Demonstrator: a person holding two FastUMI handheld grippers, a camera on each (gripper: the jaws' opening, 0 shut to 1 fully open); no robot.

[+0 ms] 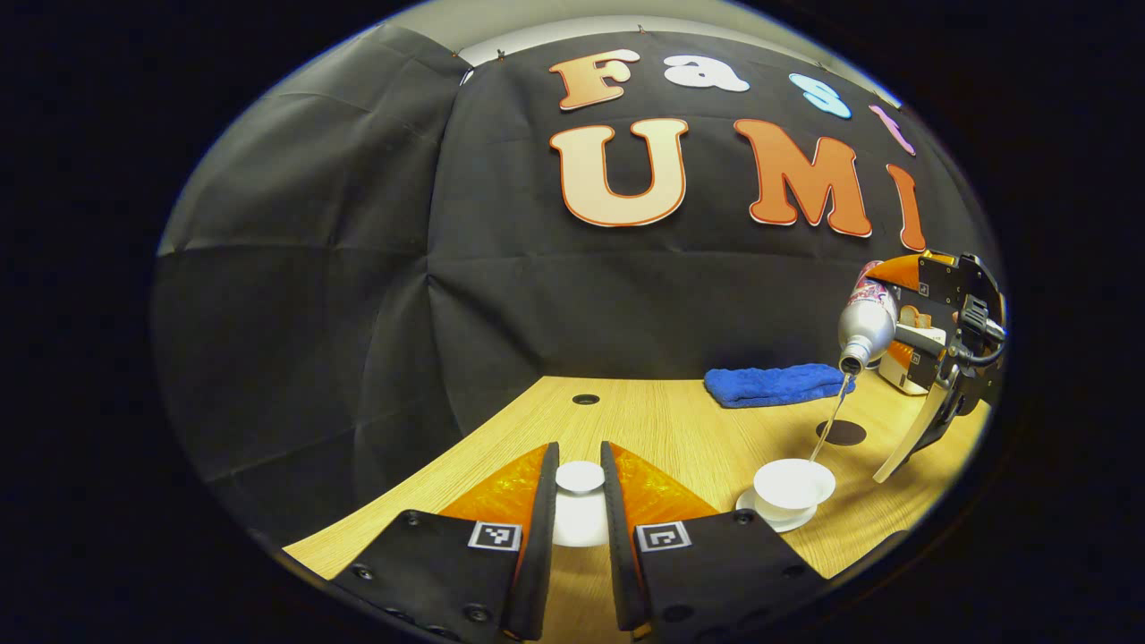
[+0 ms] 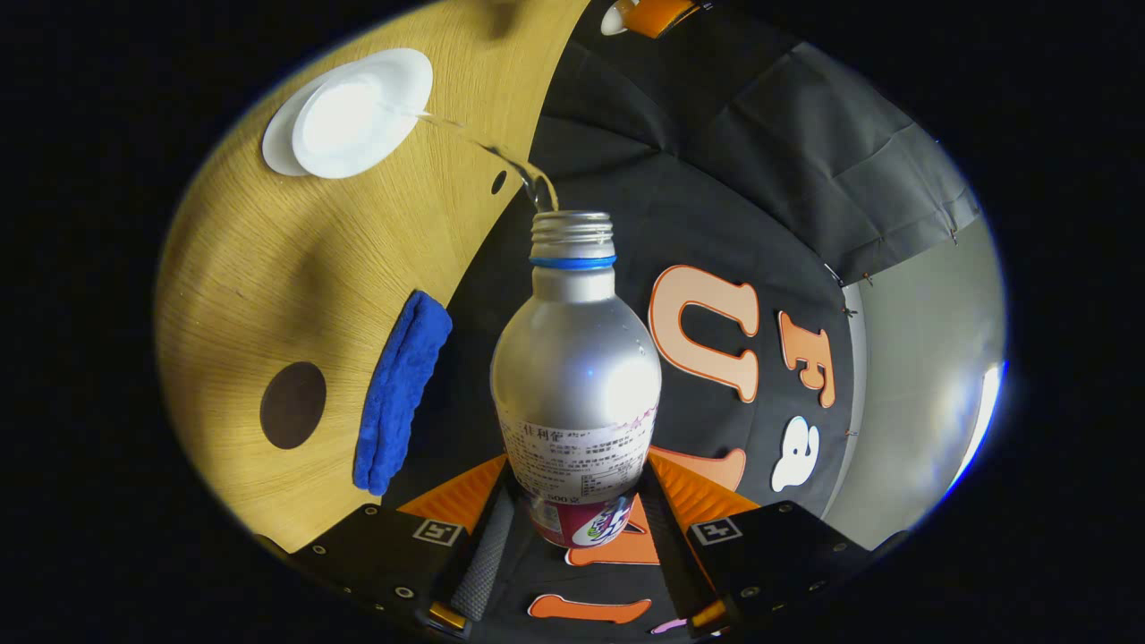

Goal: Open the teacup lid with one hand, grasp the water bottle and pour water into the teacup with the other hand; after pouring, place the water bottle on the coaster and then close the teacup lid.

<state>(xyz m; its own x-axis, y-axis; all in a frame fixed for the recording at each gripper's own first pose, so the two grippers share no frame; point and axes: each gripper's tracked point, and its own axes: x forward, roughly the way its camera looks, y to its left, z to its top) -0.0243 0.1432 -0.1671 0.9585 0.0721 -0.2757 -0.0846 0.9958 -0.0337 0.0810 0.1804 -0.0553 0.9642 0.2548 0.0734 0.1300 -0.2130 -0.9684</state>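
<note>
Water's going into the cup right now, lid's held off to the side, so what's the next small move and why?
Probably hold the tilt briefly, then tip the water bottle back upright. The right tool grips it, and a stream is landing in the open teacup. The left tool holds the lid clear; the coaster waits nearby.

Right hand-held gripper (image 2: 572,528) clamped on bottle (image 2: 577,376), tilted, mouth aimed toward cup (image 2: 344,125). Thin stream (image 2: 483,148) running from mouth into open cup on saucer (image 2: 277,148). On surface (image 2: 268,268): blue cloth (image 2: 400,394) beside dark coaster (image 2: 292,405).
</note>
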